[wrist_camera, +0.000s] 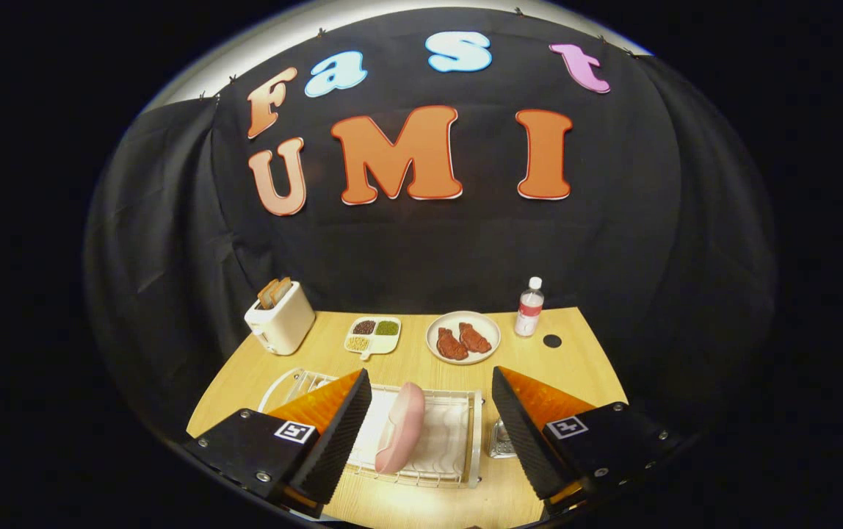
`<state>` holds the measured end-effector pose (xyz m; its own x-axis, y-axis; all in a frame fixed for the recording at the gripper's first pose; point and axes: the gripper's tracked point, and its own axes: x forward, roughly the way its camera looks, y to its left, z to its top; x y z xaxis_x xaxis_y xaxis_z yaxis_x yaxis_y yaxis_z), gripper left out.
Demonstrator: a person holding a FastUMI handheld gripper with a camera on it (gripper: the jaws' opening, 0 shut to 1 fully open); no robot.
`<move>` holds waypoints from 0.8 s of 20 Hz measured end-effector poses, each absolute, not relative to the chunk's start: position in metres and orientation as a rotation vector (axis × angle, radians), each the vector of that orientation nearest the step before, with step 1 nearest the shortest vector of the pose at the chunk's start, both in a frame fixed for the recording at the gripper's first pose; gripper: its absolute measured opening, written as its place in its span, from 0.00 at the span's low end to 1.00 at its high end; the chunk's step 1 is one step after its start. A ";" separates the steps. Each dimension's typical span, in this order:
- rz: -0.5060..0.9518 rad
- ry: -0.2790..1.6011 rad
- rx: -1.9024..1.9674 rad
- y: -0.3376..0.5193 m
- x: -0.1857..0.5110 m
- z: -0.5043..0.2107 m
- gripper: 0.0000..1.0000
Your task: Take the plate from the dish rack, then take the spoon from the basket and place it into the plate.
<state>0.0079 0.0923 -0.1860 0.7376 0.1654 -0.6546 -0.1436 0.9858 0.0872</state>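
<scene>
Gripper (432, 411) wide open above racked plate (401, 438).

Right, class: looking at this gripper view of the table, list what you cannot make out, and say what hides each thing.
- Spoon and most of the basket: behind a finger of the open gripper.
- Near corner of the dish rack: covered by the other finger.
- Pink plate: stands on edge in the rack, so its face is hidden.
- Contents of the divided dish: too small to identify.
- Bottle label: too small to read.
</scene>
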 end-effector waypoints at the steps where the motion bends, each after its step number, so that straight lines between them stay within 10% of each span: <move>1: 0.178 0.752 0.026 0.097 0.010 -0.193 0.98; 16: 0.208 1.136 -0.059 0.118 0.019 -0.295 0.94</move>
<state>0.0188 0.1178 -0.2947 0.4039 0.1344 -0.9049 -0.1946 0.9791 0.0585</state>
